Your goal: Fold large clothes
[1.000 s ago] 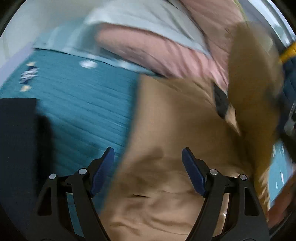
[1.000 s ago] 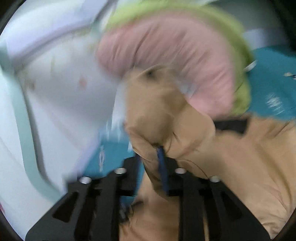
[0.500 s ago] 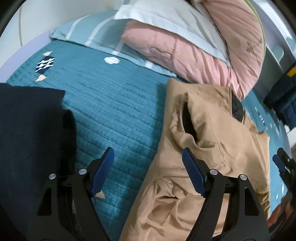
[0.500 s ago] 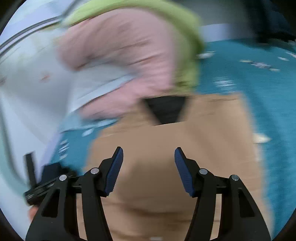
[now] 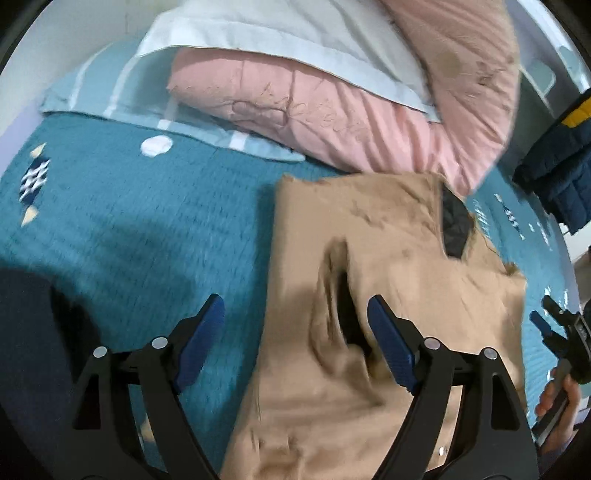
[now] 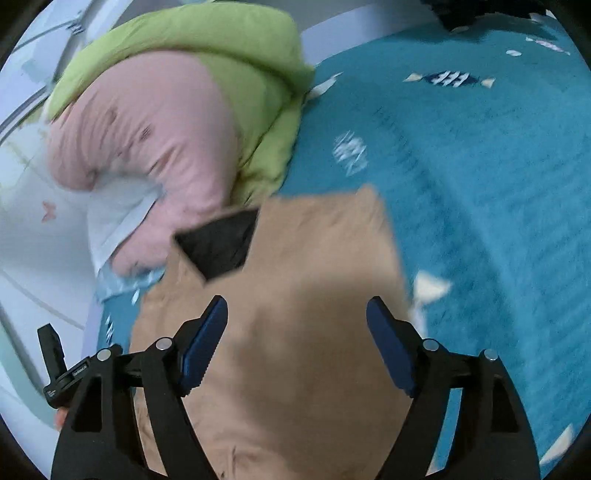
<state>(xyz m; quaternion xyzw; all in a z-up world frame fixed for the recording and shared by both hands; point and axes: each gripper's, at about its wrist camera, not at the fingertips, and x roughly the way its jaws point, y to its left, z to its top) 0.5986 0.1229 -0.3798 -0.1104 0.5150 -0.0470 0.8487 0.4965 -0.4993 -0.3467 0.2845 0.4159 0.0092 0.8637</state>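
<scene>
A tan jacket with a black lining at the collar lies on a teal bedspread, its sleeve folded over its front with the dark cuff opening facing me. My left gripper is open and empty, hovering above the jacket's left edge. In the right wrist view the same jacket lies flat, collar away from me. My right gripper is open and empty above it. Each gripper shows at the edge of the other's view: the right one, the left one.
A pink quilt and white pillow are piled at the bed's head; a green quilt lies over the pink one. A dark garment lies at the left. A navy jacket hangs at the right.
My right gripper has let go of the tan sleeve and opened; the sleeve now lies folded over the jacket. Both grippers have moved closer over the jacket.
</scene>
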